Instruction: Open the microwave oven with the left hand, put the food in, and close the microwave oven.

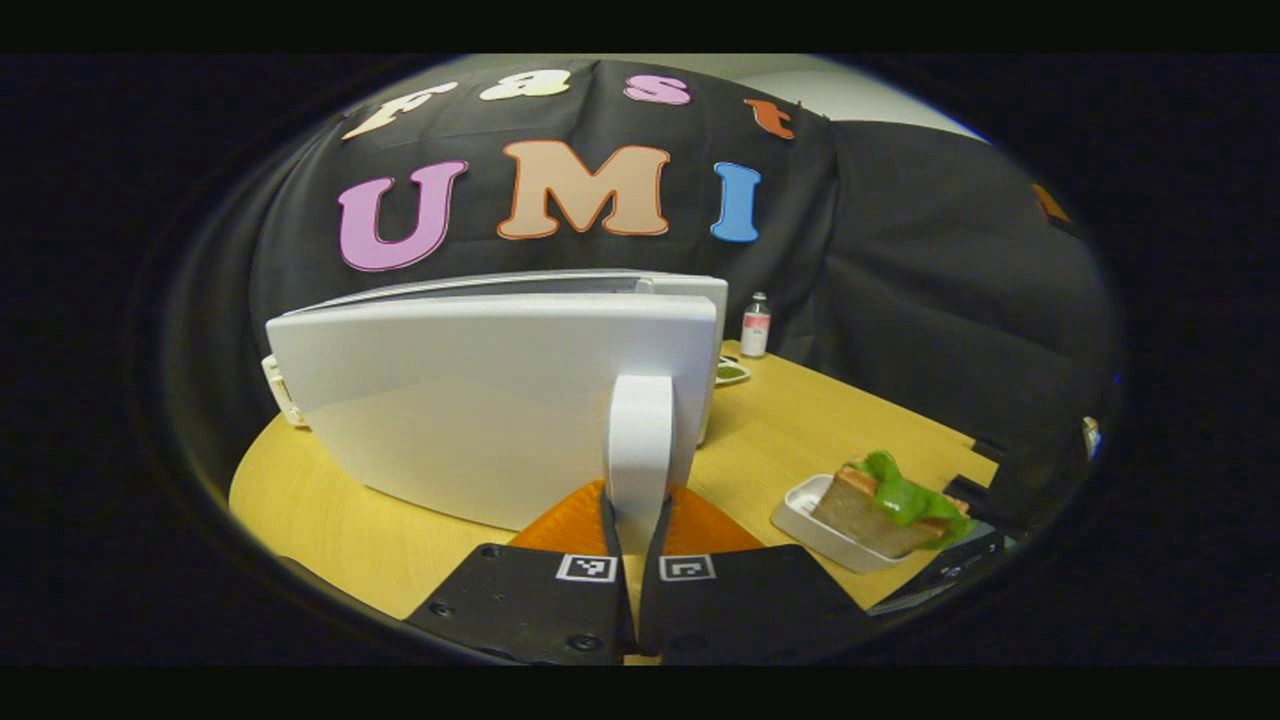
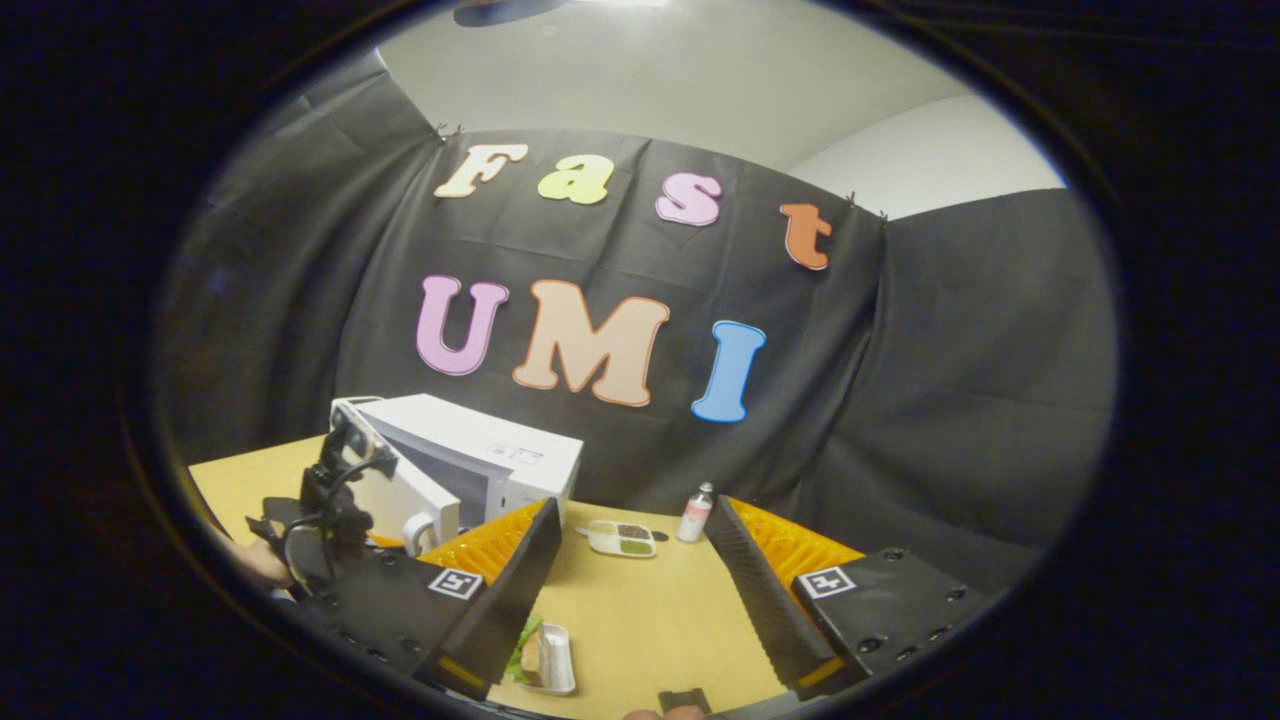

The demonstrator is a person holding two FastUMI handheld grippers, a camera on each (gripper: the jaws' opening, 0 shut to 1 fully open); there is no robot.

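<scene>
- Low in the left gripper view, the left gripper [image 1: 637, 515] has both fingers clamped on the white handle [image 1: 640, 440] of the microwave oven [image 1: 500, 400]; the handle's lower end is hidden between them.
- Door [image 1: 480, 410] swung partly out, its white face toward the camera; the cavity behind it cannot be seen. The oven's far left side is cut off by the door's edge.
- Food, a sandwich [image 1: 885, 505] with green leaf, lies in a white tray [image 1: 810, 515] near the table's [image 1: 800, 430] right front edge; dark gear crosses its right end.
- Small bottle [image 1: 755, 325] stands at the table's back edge, beside a dish [image 1: 731, 372] half hidden by the oven.
- Right gripper view: the right gripper [image 2: 630, 590] sits above the table [image 2: 650, 610] with fingers wide apart, nothing between them.
- Tray [image 2: 556, 660] with sandwich [image 2: 527, 655] lies at the front edge, partly covered by the near finger [image 2: 510, 590].
- Oven [image 2: 470, 465] stands at the table's left back; the other gripper and its cables mask the door. A hand shows there, too dim to make out.
- Bottle [image 2: 695, 512] and dish [image 2: 622, 538] sit at the back edge.
</scene>
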